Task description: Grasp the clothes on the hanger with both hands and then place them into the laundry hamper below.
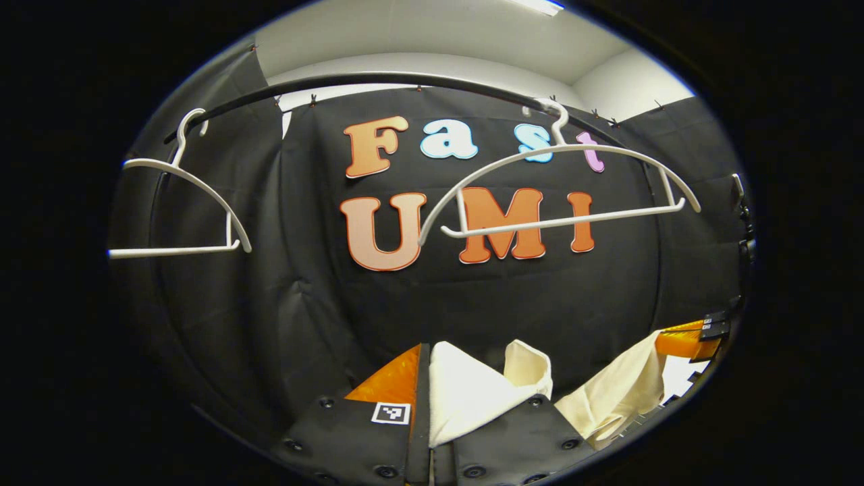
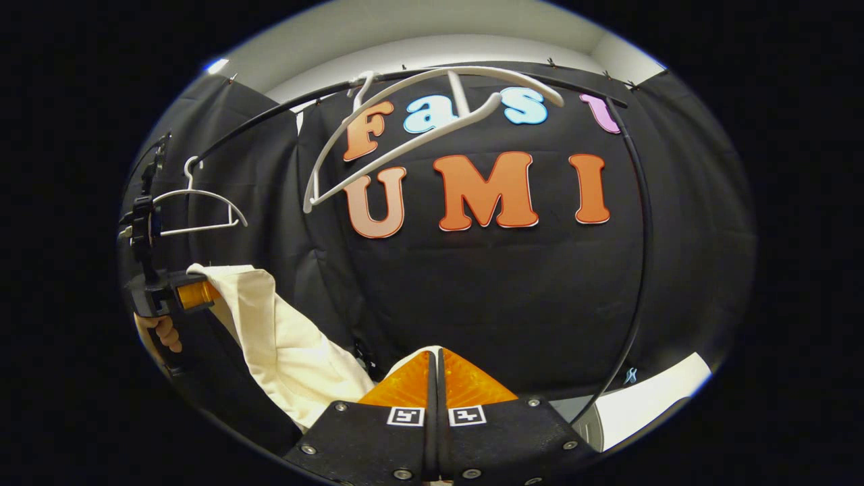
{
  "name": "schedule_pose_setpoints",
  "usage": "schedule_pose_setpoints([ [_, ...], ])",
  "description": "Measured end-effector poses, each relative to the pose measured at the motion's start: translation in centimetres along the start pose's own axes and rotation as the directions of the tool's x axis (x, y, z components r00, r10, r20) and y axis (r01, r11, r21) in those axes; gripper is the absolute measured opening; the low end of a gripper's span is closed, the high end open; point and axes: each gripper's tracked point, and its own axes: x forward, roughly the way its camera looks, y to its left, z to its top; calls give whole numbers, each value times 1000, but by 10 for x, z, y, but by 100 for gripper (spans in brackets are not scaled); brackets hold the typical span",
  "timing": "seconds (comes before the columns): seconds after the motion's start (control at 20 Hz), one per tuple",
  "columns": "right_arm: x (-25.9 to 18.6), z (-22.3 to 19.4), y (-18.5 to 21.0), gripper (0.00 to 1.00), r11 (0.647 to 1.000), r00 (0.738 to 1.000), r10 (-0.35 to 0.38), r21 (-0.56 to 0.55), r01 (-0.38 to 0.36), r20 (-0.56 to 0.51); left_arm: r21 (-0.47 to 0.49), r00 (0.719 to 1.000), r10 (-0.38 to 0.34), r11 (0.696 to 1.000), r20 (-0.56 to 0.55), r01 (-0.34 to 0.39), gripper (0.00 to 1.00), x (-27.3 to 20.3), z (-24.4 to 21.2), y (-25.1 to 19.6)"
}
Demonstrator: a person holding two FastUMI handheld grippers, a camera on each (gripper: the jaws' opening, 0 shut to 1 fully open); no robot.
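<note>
A cream garment (image 1: 472, 391) is off the hangers and hangs slack between my two grippers. In the left gripper view, my left gripper (image 1: 435, 378) is shut on a folded bunch of it, which covers one finger. Farther right the right gripper (image 1: 682, 341) holds the other end. In the right gripper view, the garment (image 2: 283, 337) drapes from the left gripper (image 2: 179, 295), held by a hand, down to my right gripper (image 2: 437, 364). Its fingers are pressed together with a sliver of cloth at the tips. A bare white hanger (image 1: 560, 196) (image 2: 405, 128) hangs tilted on the rail.
A second bare white hanger (image 1: 182, 202) (image 2: 202, 209) hangs at the left on the dark curved rail (image 1: 405, 79). The rack's black upright (image 2: 641, 236) runs down the right side. A pale surface (image 2: 655, 398) shows low at the right.
</note>
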Motion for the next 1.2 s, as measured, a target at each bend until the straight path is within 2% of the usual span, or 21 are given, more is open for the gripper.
schedule_pose_setpoints([
  [0.25, 11, -55, 18, 0, 1000, 998, 27, 13, -26, -59, 20, 997, -26, 999, -75, 28, 10, -1, -52, -19],
  [0.5, 30, -113, 22, 0, 998, 990, 36, 46, -30, -138, -39, 979, -54, 998, -196, 47, 10, 5, -122, -31],
  [0.7, 36, -169, 15, 0, 998, 978, 29, 63, -16, -208, -70, 957, -38, 997, -289, 18, 11, 3, -187, -29],
  [0.9, 50, -239, 5, 0, 997, 951, 15, 77, 9, -308, -96, 910, -48, 995, -411, 9, 11, -2, -266, -41],
  [1.2, 66, -328, -3, 0, 996, 900, -4, 82, 44, -436, -186, 819, -73, 982, -568, -42, 11, -6, -367, -51],
])
